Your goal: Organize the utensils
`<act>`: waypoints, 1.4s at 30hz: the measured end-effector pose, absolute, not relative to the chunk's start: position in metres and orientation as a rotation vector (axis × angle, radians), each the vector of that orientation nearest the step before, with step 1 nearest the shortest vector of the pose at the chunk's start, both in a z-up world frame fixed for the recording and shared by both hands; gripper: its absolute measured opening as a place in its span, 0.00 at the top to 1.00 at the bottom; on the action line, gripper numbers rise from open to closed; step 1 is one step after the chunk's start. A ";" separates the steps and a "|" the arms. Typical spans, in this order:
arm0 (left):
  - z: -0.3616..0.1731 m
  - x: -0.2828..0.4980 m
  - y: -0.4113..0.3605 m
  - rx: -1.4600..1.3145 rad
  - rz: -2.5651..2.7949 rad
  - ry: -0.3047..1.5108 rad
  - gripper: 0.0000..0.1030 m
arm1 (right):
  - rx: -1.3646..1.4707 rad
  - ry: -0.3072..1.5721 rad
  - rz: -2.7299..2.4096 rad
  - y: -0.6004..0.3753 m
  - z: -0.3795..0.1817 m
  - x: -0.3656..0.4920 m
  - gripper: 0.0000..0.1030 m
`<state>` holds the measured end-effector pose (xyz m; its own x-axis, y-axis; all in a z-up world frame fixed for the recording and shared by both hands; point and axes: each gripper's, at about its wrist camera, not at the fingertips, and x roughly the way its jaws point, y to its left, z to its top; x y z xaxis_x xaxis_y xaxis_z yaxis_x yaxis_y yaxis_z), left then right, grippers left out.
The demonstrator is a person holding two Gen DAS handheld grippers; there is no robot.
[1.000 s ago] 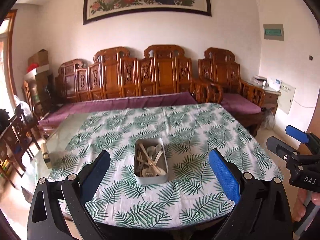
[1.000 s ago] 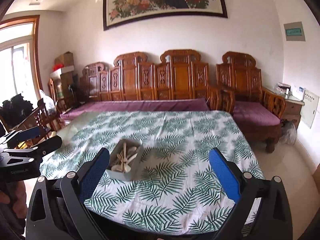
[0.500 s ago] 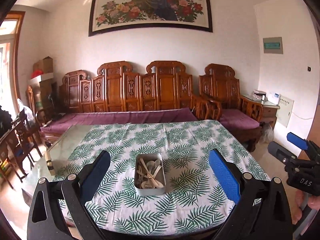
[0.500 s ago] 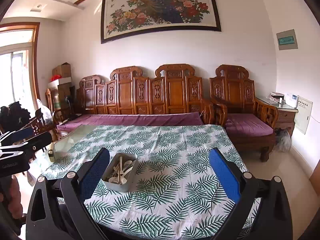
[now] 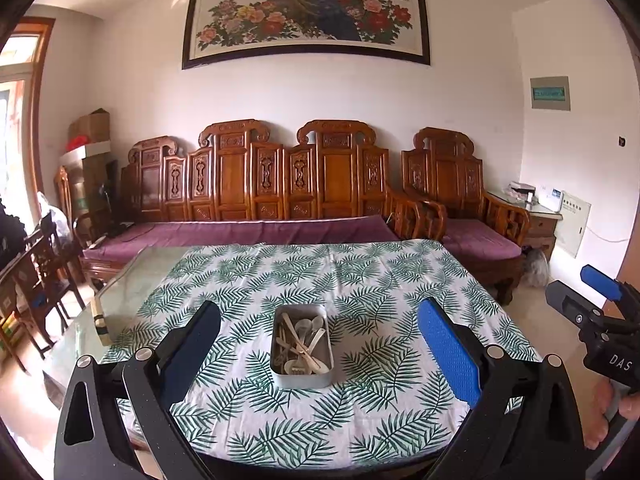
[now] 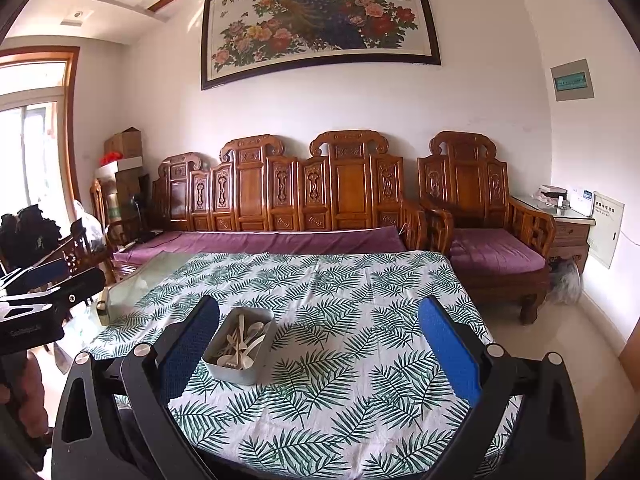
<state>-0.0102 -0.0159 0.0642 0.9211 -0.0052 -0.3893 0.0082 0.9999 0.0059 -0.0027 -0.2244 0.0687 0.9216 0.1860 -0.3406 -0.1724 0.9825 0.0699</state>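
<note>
A grey rectangular tin [image 5: 302, 346] full of pale plastic spoons and forks [image 5: 301, 338] sits near the front of a table under a palm-leaf cloth [image 5: 320, 276]. My left gripper [image 5: 318, 332] is open, held back from the table, and the tin shows between its blue pads. In the right wrist view the tin [image 6: 239, 345] lies left of centre, close to the left finger [image 6: 188, 340] of my open right gripper [image 6: 318, 334]. Neither gripper holds anything. Each gripper also shows at the edge of the other's view: the right gripper [image 5: 588, 300] and the left gripper [image 6: 52, 280].
Bare glass tabletop [image 5: 132, 280] shows left of the cloth, with a small tape roll [image 5: 100, 322] on it. A carved wooden sofa with purple cushions [image 5: 256, 232] stands behind the table, an armchair [image 5: 472, 236] at right, dark chairs [image 5: 36, 272] at left. A hand [image 5: 608, 412] grips the right handle.
Both grippers have pulled back and tilted up from the table. The tin now looks smaller and lower in both views, and more of the wall and painting shows.
</note>
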 end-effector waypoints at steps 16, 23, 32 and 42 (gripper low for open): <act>0.060 -0.011 -0.015 0.008 -0.004 0.404 0.07 | 0.038 0.369 0.194 -0.220 0.061 0.001 0.03; 0.058 -0.012 -0.016 0.009 -0.007 0.407 0.07 | 0.040 0.371 0.190 -0.221 0.061 0.002 0.03; 0.056 -0.013 -0.017 0.008 -0.008 0.405 0.07 | 0.040 0.373 0.190 -0.220 0.060 0.002 0.03; 0.057 -0.013 -0.016 0.003 -0.009 0.404 0.07 | 0.042 0.374 0.192 -0.220 0.058 0.002 0.03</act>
<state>-0.0133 -0.0161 0.0572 0.9196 -0.0083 -0.3928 0.0095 1.0000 0.0011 0.0021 -0.2197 0.0583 0.9130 0.1939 -0.3590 -0.1785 0.9810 0.0760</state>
